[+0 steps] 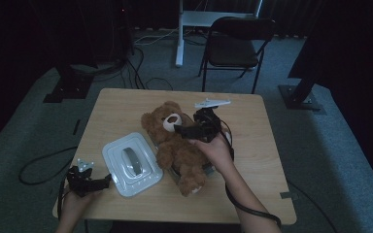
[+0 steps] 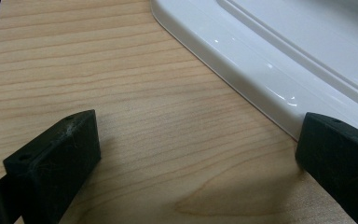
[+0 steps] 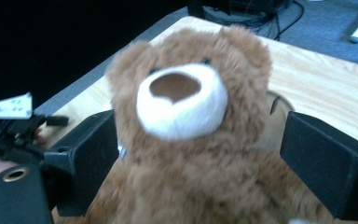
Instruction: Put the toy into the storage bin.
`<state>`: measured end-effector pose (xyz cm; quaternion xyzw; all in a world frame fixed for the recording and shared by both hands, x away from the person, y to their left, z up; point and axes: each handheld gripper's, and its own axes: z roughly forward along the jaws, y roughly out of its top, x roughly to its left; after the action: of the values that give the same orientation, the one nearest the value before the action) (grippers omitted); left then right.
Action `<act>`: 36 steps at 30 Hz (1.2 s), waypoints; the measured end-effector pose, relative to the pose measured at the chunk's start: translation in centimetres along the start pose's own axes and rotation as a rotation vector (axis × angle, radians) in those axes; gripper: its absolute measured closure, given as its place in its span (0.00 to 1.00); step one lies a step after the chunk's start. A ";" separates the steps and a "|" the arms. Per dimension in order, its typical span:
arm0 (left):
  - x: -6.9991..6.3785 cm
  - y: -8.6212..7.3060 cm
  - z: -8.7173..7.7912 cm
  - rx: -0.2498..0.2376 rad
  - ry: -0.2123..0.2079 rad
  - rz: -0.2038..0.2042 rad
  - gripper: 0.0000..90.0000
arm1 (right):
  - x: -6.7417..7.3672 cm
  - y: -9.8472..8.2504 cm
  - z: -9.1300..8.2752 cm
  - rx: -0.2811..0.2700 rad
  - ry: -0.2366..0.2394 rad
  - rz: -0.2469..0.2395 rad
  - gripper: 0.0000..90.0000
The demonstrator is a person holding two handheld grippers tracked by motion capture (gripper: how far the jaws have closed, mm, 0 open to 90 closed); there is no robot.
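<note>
Two spread grippers, right gripper wide around soft, light teddy bear mid-frame, left gripper by white lid; likely best pinched at plush torso.

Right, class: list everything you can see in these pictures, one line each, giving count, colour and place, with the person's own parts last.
Teddy bear: one, brown with a white muzzle, lying mid-table.
Lid: one, white with a grey handle, on the table left of the bear.
Table: one, light wood, centre of the high view.
Folding chair: one, dark, on the carpet beyond the table.
Left gripper: one, black, at the table's near left edge beside the lid, jaws open.
Right gripper: one, black, over the bear's head, jaws open either side.
Hands: two, one behind each gripper.
</note>
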<state>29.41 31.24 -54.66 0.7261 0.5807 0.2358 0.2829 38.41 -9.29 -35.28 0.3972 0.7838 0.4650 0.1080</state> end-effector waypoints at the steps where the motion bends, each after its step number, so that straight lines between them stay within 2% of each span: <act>1: 0.0 0.0 0.0 0.000 0.000 0.000 0.00 | 0.0 0.3 0.3 0.011 -0.004 -0.018 0.13; 3: 0.0 0.0 0.0 0.000 0.000 0.000 0.00 | 0.2 1.0 0.8 0.014 -0.014 -0.032 0.15; 8: 0.0 0.0 0.0 0.000 0.000 0.000 0.00 | 0.8 2.4 1.4 -0.003 0.002 -0.027 0.15; 11: 0.0 0.0 0.0 0.001 0.000 0.001 0.00 | 1.8 3.7 2.1 -0.002 0.004 -0.052 0.18; 16: 0.0 0.0 0.0 0.003 -0.002 0.001 0.00 | 2.6 4.5 3.5 0.022 -0.007 -0.079 0.18; 20: 0.0 0.0 0.0 0.000 0.000 0.000 0.00 | 2.4 4.3 4.7 0.044 -0.023 -0.071 0.24; 24: 0.0 0.0 0.0 0.000 0.000 0.000 0.00 | 1.8 3.1 6.5 0.119 -0.051 -0.075 0.26; 26: 0.0 0.0 0.0 -0.001 0.000 0.000 0.00 | 1.6 2.7 6.7 0.133 -0.064 -0.078 0.28; 30: 0.0 0.0 0.0 -0.001 0.000 0.000 0.00 | 1.0 2.3 6.5 0.131 -0.063 -0.057 0.28; 36: 0.0 0.0 0.0 -0.002 0.000 -0.002 0.00 | 0.3 1.6 6.7 0.119 -0.051 -0.056 0.30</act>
<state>29.36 31.22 -54.68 0.7252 0.5812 0.2359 0.2841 42.64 -4.33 -37.61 0.3924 0.8180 0.4040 0.1170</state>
